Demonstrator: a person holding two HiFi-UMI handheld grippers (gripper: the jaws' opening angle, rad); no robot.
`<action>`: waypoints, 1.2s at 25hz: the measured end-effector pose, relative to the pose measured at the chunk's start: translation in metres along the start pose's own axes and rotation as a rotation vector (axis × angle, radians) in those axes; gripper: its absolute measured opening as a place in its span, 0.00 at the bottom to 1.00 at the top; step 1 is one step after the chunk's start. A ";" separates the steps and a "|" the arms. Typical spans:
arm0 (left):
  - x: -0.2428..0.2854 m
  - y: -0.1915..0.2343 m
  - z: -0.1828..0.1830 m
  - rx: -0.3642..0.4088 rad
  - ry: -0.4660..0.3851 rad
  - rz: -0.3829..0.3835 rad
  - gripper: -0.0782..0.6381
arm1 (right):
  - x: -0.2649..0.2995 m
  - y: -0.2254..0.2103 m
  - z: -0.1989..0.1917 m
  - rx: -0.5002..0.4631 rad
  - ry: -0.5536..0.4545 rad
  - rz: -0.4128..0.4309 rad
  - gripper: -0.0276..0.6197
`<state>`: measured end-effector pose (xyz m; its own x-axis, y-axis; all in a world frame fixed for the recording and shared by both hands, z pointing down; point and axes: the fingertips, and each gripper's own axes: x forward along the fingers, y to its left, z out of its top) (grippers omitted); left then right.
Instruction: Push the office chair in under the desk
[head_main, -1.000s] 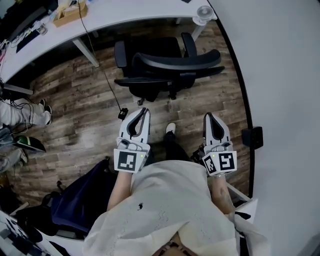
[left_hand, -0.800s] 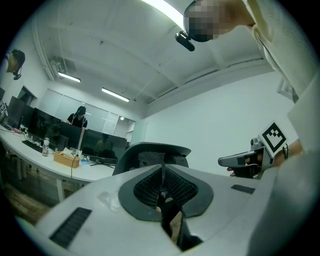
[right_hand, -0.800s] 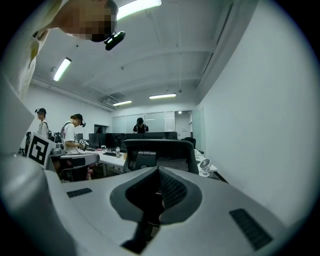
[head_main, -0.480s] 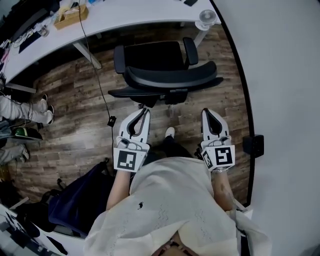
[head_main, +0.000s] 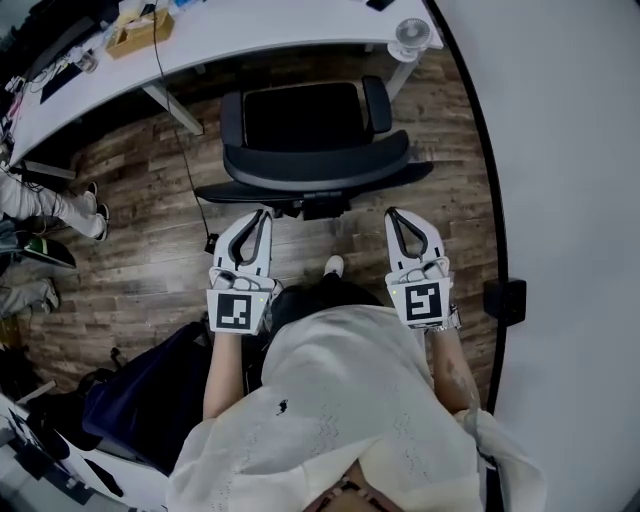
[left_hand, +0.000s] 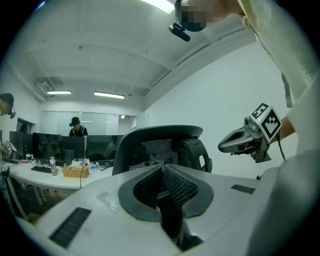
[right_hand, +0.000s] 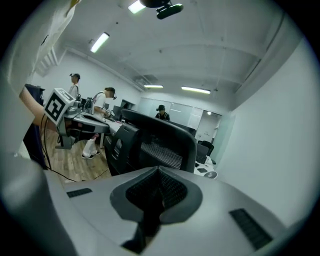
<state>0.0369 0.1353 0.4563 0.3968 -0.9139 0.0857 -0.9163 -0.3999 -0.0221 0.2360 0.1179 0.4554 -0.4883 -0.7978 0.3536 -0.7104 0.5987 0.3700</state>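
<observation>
A black office chair (head_main: 300, 115) stands on the wood floor with its seat toward the white desk (head_main: 260, 28) and its curved backrest (head_main: 315, 165) toward me. My left gripper (head_main: 263, 213) is shut, its tip just behind the backrest's left end. The right gripper (head_main: 391, 212) is also shut, just behind the right end. I cannot tell whether either one touches the chair. The mesh backrest (left_hand: 157, 145) rises close ahead of the shut left gripper (left_hand: 163, 167) in the left gripper view. It also stands close ahead (right_hand: 160, 132) of the shut right gripper (right_hand: 159, 170).
A white wall (head_main: 560, 200) runs along the right, with a black box (head_main: 503, 298) at its foot. A dark bag (head_main: 150, 400) sits at lower left. A cable (head_main: 190, 190) hangs from the desk to the floor. A seated person's legs (head_main: 50, 205) are at far left.
The chair has turned square to the desk. Both grippers have come forward, and their tips now sit just behind the backrest's two ends.
</observation>
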 end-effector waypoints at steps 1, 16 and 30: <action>0.001 -0.001 -0.001 0.015 0.004 0.008 0.15 | 0.002 -0.002 -0.003 -0.017 0.001 0.016 0.05; 0.028 -0.005 -0.036 0.390 0.205 -0.104 0.35 | 0.042 0.007 -0.038 -0.327 0.125 0.233 0.30; 0.044 0.003 -0.069 0.615 0.386 -0.265 0.42 | 0.078 0.009 -0.062 -0.512 0.188 0.289 0.37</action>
<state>0.0477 0.0991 0.5286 0.4482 -0.7383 0.5040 -0.5538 -0.6719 -0.4918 0.2235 0.0654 0.5398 -0.4937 -0.6001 0.6294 -0.2062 0.7839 0.5857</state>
